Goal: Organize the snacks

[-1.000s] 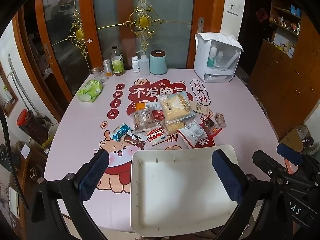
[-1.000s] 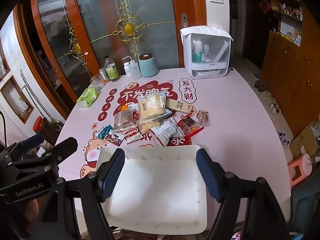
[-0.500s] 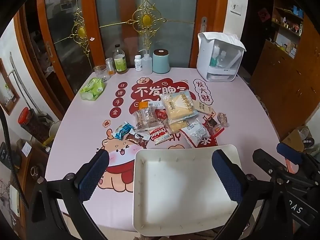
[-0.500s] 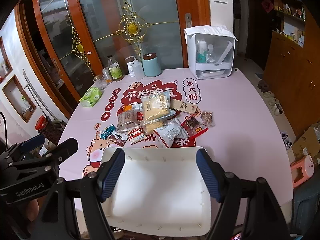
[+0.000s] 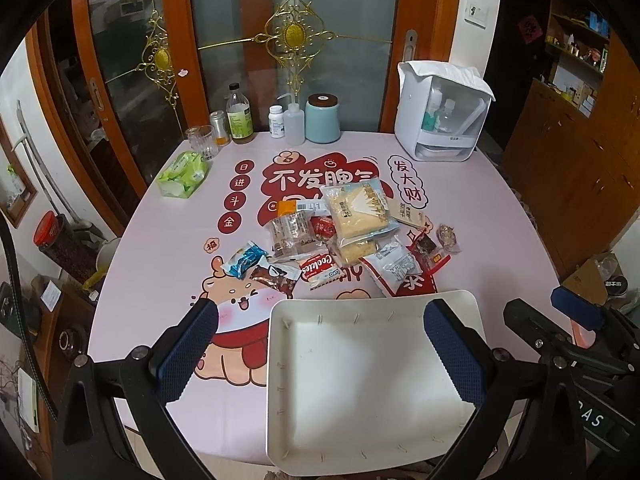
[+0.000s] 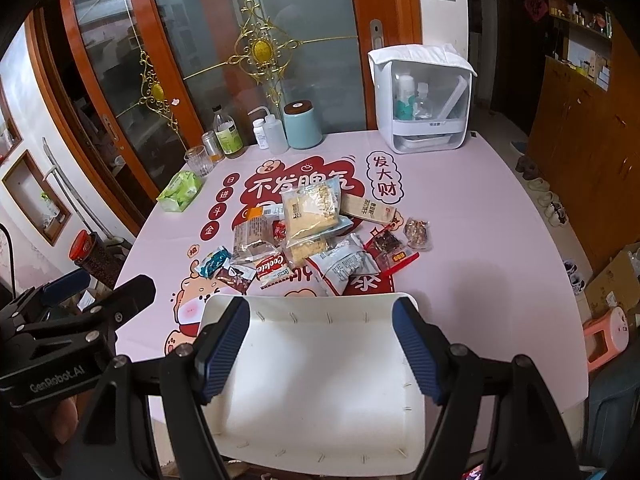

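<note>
A pile of snack packets (image 5: 344,236) lies in the middle of the pink table; it also shows in the right wrist view (image 6: 316,236). An empty white tray (image 5: 372,376) sits at the near edge, just in front of the pile, also seen in the right wrist view (image 6: 320,392). My left gripper (image 5: 320,352) is open and empty, held above the tray's left part. My right gripper (image 6: 320,348) is open and empty, held above the tray. Each gripper shows at the edge of the other's view.
At the back of the table stand a white dispenser box (image 5: 440,120), a teal canister (image 5: 322,118), bottles (image 5: 240,116) and a glass (image 5: 202,142). A green tissue pack (image 5: 184,174) lies at the left. Glass doors stand behind the table.
Both grippers have drawn back and risen slightly; the tray and pile sit a little lower and smaller in view. Nothing was grasped.
</note>
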A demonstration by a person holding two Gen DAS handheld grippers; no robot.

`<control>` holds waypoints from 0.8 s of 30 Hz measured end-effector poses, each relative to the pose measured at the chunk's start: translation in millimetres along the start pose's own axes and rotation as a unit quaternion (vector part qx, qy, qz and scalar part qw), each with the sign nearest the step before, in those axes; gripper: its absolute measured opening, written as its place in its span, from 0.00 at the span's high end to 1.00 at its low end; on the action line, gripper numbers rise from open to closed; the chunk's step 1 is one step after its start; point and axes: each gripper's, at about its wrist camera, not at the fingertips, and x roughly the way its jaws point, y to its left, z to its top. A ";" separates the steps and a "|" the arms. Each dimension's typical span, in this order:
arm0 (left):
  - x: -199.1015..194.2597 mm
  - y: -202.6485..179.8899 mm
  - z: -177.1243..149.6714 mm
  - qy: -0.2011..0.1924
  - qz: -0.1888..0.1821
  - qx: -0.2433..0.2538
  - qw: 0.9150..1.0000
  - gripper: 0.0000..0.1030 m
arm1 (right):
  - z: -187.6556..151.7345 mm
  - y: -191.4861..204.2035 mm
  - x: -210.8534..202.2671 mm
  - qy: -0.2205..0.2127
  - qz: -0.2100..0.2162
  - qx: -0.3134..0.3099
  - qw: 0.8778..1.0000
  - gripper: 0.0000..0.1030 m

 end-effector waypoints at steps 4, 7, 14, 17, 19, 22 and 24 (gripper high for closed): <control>1.8 -1.3 2.5 0.002 0.000 0.002 1.000 0.01 | 1.8 -0.1 1.4 0.003 0.000 0.001 1.000 0.28; 2.9 -1.2 2.1 0.003 0.001 0.001 1.000 0.01 | 1.2 0.1 1.6 0.004 0.000 0.001 1.000 0.28; 5.6 0.4 4.0 0.010 0.003 0.002 1.000 0.01 | 0.0 1.8 2.8 0.005 0.001 0.001 1.000 0.28; 6.5 2.0 4.6 0.013 0.003 0.002 1.000 0.01 | 1.1 3.2 4.2 0.008 0.002 0.001 1.000 0.28; 8.2 3.1 4.7 0.016 0.002 0.001 1.000 0.01 | 1.3 3.2 4.1 0.008 0.001 0.002 1.000 0.28; 11.5 4.6 4.4 0.026 -0.001 0.002 1.000 0.01 | 1.4 4.0 2.8 0.007 0.000 0.003 1.000 0.28; 12.8 5.0 4.1 0.030 -0.003 0.003 1.000 0.01 | 1.9 4.4 2.7 0.007 0.000 0.003 1.000 0.28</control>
